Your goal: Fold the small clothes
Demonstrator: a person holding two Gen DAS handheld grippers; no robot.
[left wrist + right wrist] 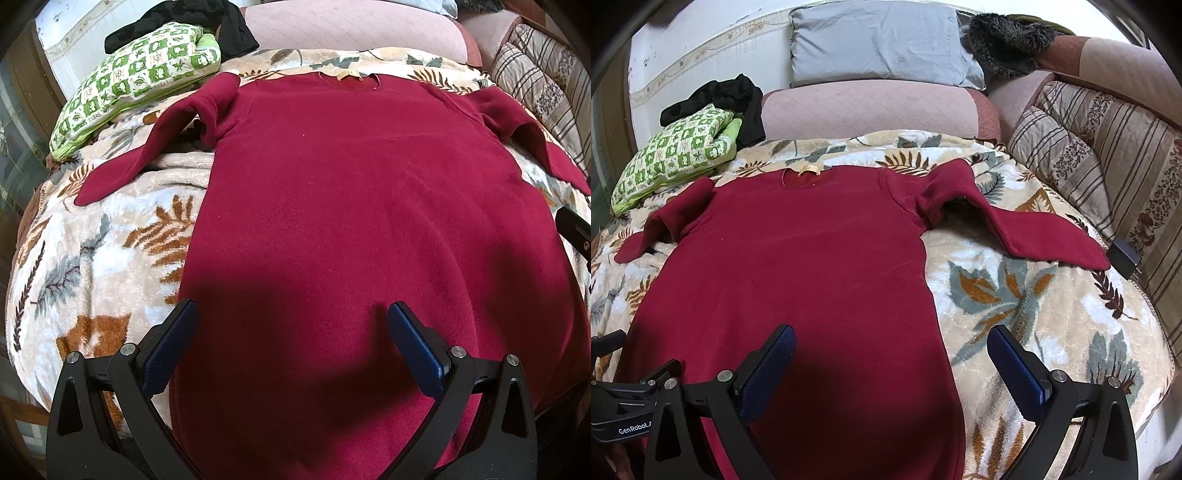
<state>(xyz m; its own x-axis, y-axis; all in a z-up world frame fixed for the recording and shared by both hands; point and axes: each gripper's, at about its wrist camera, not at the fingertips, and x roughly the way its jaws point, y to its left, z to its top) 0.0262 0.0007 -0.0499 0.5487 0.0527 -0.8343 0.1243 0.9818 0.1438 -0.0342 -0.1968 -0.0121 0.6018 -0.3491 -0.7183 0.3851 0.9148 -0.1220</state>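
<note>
A dark red long-sleeved top (351,206) lies flat and face up on a leaf-patterned blanket (92,258), collar away from me, both sleeves spread outward. It also shows in the right wrist view (798,266). My left gripper (291,314) is open and empty, hovering over the hem near the top's left edge. My right gripper (892,338) is open and empty over the top's right edge near the hem. The left gripper's body (620,402) shows at the lower left of the right wrist view.
A green checkered cushion (136,81) and black clothes (207,18) lie at the far left. A pink bolster (871,110) and grey pillow (882,44) sit behind the blanket. Striped cushions (1108,155) line the right side. A small dark device (1124,256) rests by the right sleeve.
</note>
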